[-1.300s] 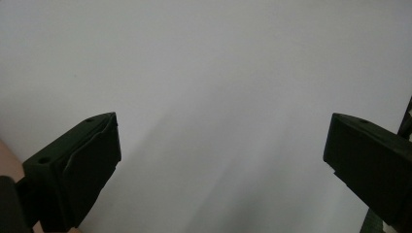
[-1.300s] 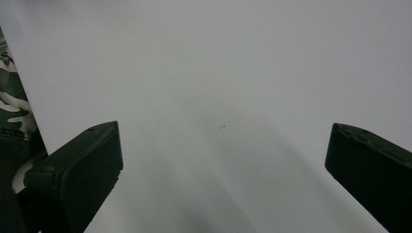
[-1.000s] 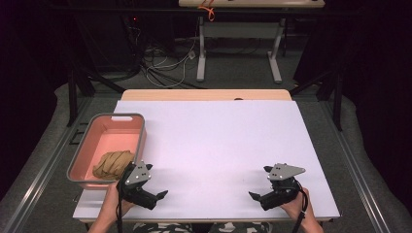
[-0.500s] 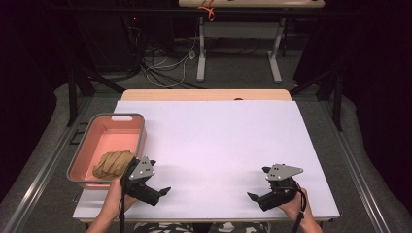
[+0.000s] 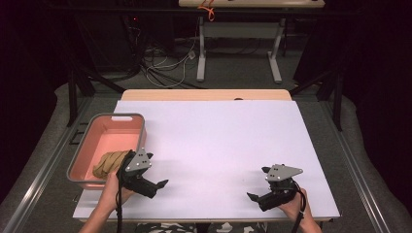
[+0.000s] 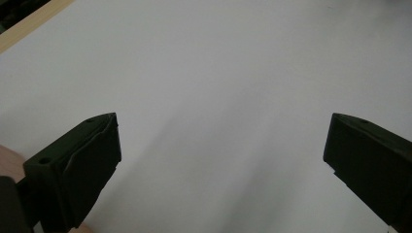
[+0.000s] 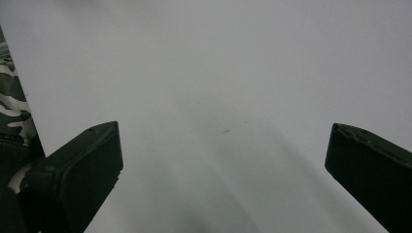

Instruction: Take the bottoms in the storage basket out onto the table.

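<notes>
A white table (image 5: pixel 218 145) spreads across the high view, and at its near left corner sits a pink bin (image 5: pixel 108 141) with a grey rim, holding a crumpled tan cloth (image 5: pixel 108 163) at its near end. The left gripper (image 5: pixel 163 184) sits just beside the bin's near right corner, its jaws spread wide over bare white surface in its own view. The right gripper (image 5: pixel 250 196), well apart near the table's front right, is likewise spread wide and holds nothing.
</notes>
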`<state>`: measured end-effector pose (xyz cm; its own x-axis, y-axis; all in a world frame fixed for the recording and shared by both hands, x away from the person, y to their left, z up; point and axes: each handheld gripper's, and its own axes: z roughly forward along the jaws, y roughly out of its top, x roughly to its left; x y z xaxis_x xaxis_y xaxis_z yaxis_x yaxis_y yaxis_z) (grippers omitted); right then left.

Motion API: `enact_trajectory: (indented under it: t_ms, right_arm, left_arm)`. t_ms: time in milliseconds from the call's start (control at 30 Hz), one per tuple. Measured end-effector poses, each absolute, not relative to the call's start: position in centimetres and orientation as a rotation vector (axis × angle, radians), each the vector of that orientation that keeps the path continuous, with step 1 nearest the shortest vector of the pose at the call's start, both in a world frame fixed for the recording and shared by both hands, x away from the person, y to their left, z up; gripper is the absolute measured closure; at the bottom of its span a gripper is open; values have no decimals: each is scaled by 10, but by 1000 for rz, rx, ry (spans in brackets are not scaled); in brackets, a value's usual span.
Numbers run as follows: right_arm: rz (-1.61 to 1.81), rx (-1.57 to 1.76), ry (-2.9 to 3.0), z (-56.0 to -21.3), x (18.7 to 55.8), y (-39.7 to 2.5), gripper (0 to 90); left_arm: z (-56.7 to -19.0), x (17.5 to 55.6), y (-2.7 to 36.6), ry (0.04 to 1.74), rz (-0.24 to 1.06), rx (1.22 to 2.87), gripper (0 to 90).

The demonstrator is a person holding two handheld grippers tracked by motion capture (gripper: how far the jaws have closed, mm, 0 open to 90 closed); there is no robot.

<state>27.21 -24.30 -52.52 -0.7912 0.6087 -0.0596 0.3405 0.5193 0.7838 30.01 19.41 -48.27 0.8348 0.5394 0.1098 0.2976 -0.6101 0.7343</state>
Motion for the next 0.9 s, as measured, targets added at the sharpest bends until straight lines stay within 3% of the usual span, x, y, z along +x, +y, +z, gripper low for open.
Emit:
enact_trajectory:
  t_ms: [900]
  right_arm:
    - [1158,780,2431,-527,273,-244,0]
  left_arm:
    - [-461,323,218,628,436,2307,0]
